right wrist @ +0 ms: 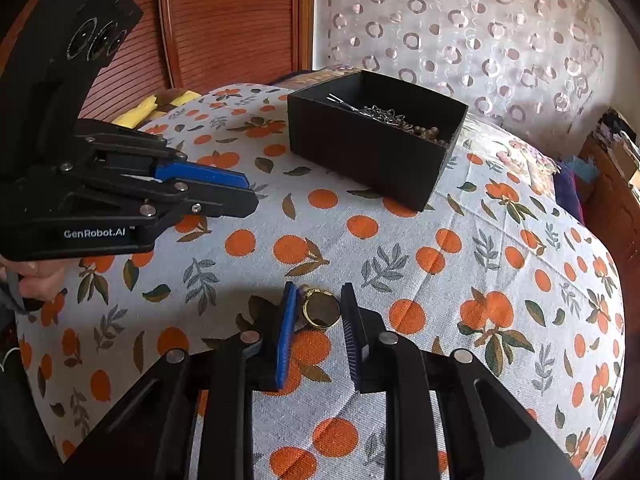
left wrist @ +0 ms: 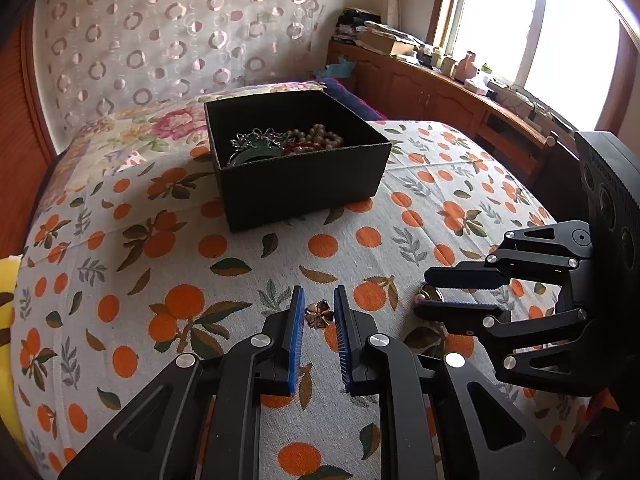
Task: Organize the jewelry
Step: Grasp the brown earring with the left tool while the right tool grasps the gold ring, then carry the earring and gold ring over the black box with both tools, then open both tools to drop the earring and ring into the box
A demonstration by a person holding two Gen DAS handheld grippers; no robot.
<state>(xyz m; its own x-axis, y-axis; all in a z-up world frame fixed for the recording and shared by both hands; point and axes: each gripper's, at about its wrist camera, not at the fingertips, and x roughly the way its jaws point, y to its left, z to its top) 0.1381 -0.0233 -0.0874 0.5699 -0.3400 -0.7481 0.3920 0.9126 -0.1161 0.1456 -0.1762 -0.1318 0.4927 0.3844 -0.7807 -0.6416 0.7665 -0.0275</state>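
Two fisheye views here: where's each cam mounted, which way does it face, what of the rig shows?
Left wrist: on the left gripper, looking down along its jaws at a flower-shaped piece between them; right gripper enters at right.
Right wrist: on the right gripper, looking down at a gold ring between its jaws; left gripper and a hand at left.
Shared: black box of jewelry, orange-print cloth, circle-pattern curtain.

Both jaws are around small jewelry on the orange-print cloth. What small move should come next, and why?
Probably close the left gripper fully on the small copper flower-shaped piece: it sits between the blue pads, seemingly not yet pinched. Likewise the right gripper flanks the gold ring. Then lift toward the black open box, which already holds beads.
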